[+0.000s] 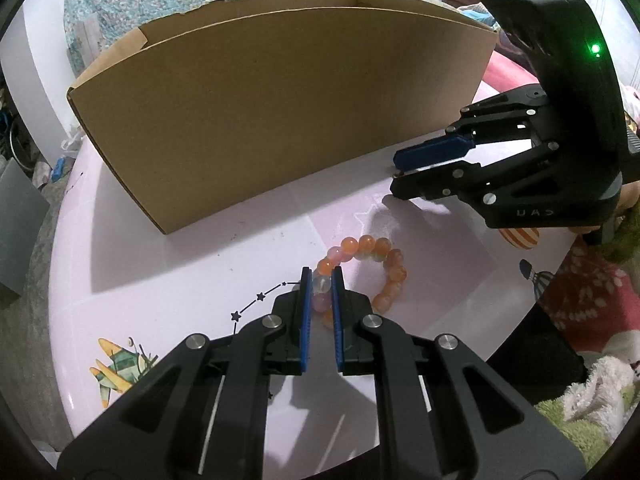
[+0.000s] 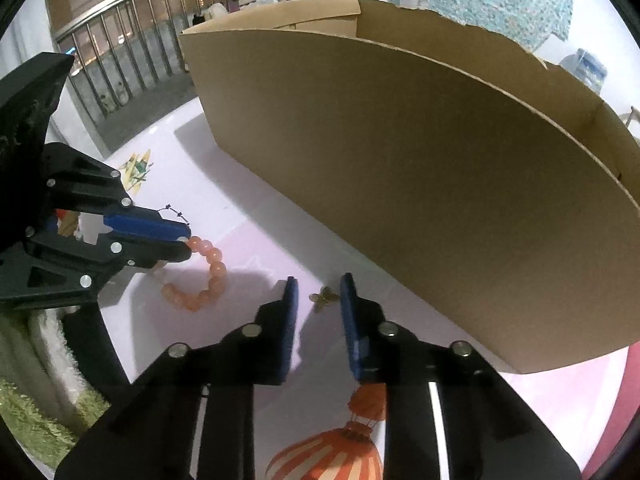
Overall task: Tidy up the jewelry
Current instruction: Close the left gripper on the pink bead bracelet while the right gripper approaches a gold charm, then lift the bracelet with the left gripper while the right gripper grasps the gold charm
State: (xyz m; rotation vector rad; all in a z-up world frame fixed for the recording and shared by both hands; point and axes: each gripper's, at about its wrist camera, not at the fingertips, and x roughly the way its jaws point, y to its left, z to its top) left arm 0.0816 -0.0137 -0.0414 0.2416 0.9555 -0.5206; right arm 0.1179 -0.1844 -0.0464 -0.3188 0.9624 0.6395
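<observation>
An orange bead bracelet lies on the pale pink table. My left gripper is closed on the near side of it, with beads between the blue pads; the right wrist view shows the same, with the bracelet trailing from its tips. A small gold butterfly-shaped piece lies on the table between the fingertips of my right gripper, which is open around it. In the left wrist view the right gripper sits low at the box's right end.
A large open cardboard box stands across the back of the table; it also shows in the right wrist view. The table bears printed aeroplane, star and balloon pictures. Green and pink fabric lies past the table's right edge.
</observation>
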